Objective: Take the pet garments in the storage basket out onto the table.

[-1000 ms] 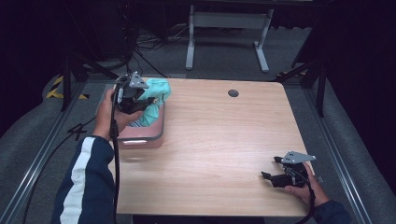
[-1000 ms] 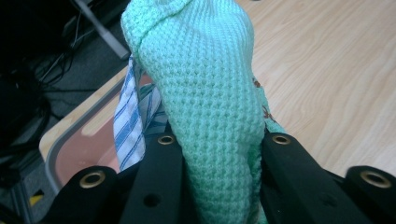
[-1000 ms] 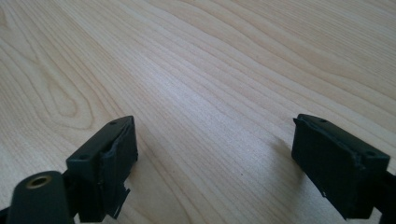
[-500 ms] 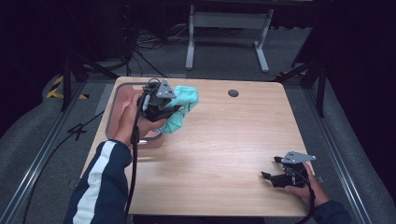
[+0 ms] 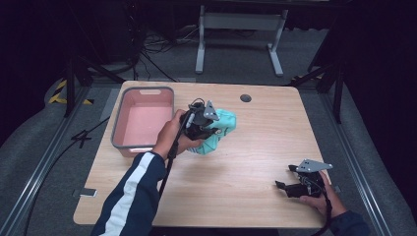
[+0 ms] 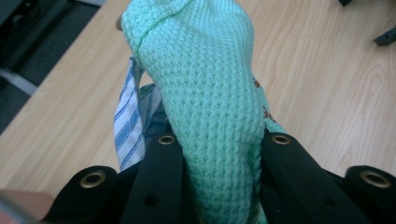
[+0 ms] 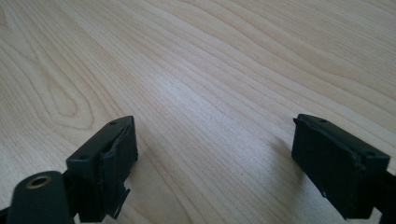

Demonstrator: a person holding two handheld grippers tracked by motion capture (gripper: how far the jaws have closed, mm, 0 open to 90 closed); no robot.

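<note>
Pink bin at the left of the tabletop, grey-rimmed, upright, nothing seen inside. Just right of it, apart from its rim, left tongs held by a hand with a dark sleeve bearing a white stripe, clamped on a bunch of cloth. Mint knit cloth bulging out past the tongs toward the tabletop's middle, its lower end touching or just over the wood; hard to tell which. In the left gripper view, mint knit cloth pinched tight between the 2 black jaws and rising up the middle of the frame, with a blue-and-white striped cloth caught beside it on the left, partly hidden behind the knit. A scrap of patterned fabric peeking at the knit's right edge, too little to name. Small dark round hole in the tabletop near the far edge. Well apart, near the front right corner, right tongs held low over bare wood, jaws spread wide, nothing between them; in the right gripper view right tongs gaping over the plain wood grain.
</note>
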